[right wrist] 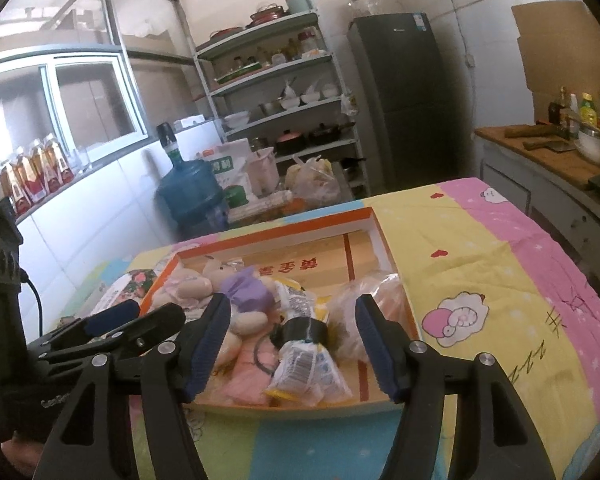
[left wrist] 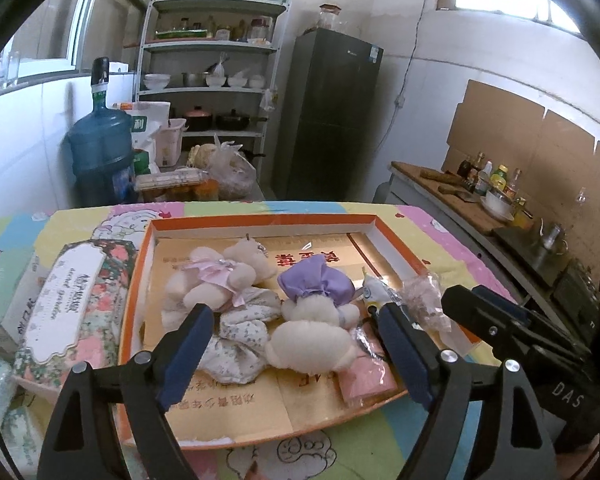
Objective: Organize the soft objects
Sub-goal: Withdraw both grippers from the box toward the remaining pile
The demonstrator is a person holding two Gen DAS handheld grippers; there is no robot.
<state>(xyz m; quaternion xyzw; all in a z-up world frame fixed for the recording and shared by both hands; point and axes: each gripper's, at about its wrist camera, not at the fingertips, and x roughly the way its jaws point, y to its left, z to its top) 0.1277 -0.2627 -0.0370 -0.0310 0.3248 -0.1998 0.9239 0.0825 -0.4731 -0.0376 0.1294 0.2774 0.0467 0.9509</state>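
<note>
Both grippers, left gripper point(left wrist: 296, 336) and right gripper point(right wrist: 292, 330), hang released and empty near the orange-rimmed box point(left wrist: 260, 220) crowded with plush bears point(left wrist: 314, 320); a grab could snag neighbouring wrappers.

You face a white-walled kitchen lit by daylight from a window point(right wrist: 96, 100) on the left and another high on the right. At the far wall stands a white shelf point(left wrist: 212, 64) of pots and bowls, a dark fridge point(left wrist: 332, 116) to its right. A blue water jug point(left wrist: 100, 152) sits far left. A counter point(left wrist: 460, 196) with bottles runs along the right, cardboard point(left wrist: 540, 140) behind it.
</note>
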